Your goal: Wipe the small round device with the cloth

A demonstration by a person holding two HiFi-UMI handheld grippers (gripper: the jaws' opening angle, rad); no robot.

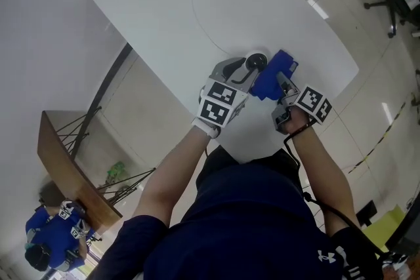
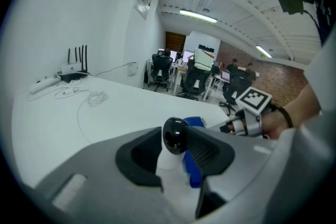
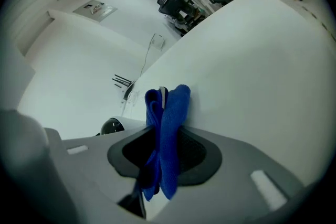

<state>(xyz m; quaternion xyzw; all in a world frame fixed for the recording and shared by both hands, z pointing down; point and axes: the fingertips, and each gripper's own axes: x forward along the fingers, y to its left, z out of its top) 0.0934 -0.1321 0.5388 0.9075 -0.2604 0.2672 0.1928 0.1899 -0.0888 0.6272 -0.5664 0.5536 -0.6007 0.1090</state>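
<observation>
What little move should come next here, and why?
Probably nudge the right gripper toward the small round device so the blue cloth presses on its black dome. The left gripper holds the device between its jaws, the right is clamped on the cloth, and the cloth sits right beside the device.

The person wears a dark navy short-sleeved shirt [image 1: 249,220] with a white logo [image 1: 326,256] on its right sleeve, and ahead of the shirt the grey left gripper [image 1: 246,72] and right gripper [image 1: 281,85] carry black-and-white marker cubes [image 1: 220,103], with a black cable [image 1: 289,141] running back from the right one.
</observation>
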